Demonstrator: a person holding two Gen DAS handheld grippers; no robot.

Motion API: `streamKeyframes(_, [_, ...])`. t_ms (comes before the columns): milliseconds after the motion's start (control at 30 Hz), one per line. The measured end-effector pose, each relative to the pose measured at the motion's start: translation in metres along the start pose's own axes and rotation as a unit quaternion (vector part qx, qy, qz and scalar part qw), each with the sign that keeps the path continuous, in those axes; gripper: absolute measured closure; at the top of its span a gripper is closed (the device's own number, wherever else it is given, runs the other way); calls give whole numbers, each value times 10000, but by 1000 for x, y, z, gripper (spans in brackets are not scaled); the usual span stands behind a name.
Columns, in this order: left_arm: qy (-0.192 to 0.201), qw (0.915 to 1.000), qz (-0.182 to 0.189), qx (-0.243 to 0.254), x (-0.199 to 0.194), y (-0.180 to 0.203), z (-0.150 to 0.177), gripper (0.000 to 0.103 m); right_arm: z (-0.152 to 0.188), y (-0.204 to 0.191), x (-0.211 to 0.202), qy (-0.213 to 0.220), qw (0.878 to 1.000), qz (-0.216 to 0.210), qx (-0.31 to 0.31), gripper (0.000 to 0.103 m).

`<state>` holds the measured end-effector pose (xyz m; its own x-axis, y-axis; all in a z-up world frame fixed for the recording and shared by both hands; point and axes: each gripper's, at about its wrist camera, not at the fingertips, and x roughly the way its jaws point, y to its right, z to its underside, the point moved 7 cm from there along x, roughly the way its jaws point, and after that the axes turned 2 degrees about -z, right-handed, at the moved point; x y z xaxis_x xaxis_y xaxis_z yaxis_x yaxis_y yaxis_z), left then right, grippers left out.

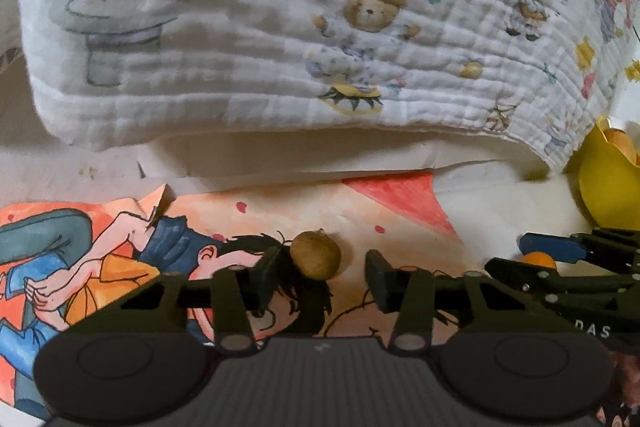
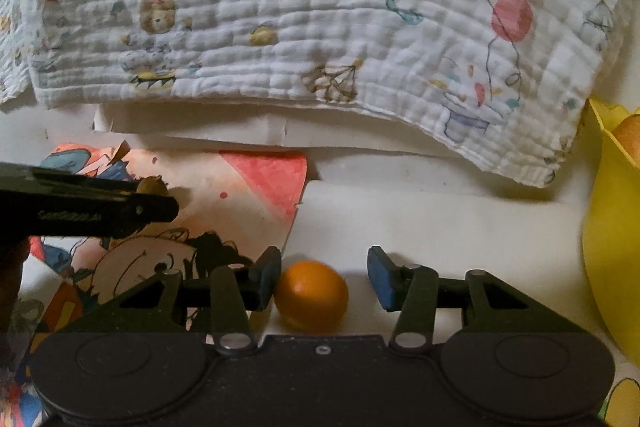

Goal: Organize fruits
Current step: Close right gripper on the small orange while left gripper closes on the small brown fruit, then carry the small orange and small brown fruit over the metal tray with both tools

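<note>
— Well, where are your two grippers, then?

— Both low over the table. My left gripper [image 1: 322, 277] has a small brown fruit [image 1: 315, 253] between its fingers, lying on the cartoon drawing [image 1: 120, 247]. It touches my left-hand finger [image 1: 269, 273], or very nearly; the other finger stands clear of it, with drawing showing in the gap. So that gripper is not clamped on anything: the fruit lies loose between the pads.

— And the right one?

— Much the same. My right gripper [image 2: 325, 277] straddles a small orange fruit [image 2: 311, 295] that sits on the white sheet [image 2: 440, 227], just past the drawing's edge. The fruit is against the left-hand pad [image 2: 269, 277], while the blue pad [image 2: 380, 277] on the other side is apart from it (a strip of white paper shows between them). Unclenched too, then, with the fruit between the fingers but not pinched.

— Anything else nearby?

— A yellow bowl [image 2: 612, 227] stands at the right edge, with a pale orange fruit [image 2: 628, 135] showing over its rim. Behind everything hangs a white quilted cloth [image 1: 280, 27] printed with bears, balloons and stars, draped over something I cannot make out. From the right wrist view I see my left gripper's side at the far left, the brown fruit peeking above it.
</note>
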<state>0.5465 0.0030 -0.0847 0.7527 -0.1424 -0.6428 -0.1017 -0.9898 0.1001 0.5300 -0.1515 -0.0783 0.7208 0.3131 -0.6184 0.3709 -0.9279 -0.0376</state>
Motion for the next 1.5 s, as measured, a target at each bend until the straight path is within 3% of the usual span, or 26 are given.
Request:
streamKeyframes(200, [-46,9999,123,47,-3,6,2,73,4,-5,-6,2,10000,10,-79,56])
streamKeyframes(400, [-92,9997,202,91,-7,9,4,73,6,-13,-8,15,9997,44,-229,65])
streamKeyframes(733, [-356,9977,510,281,-22,24,12,74,5,-10,-10,29,9998,10,-187,66])
streamKeyframes(1500, [-417,9938,884,525,-98,49,26,74,10,-30,-103,249,9973,-538,-424,66])
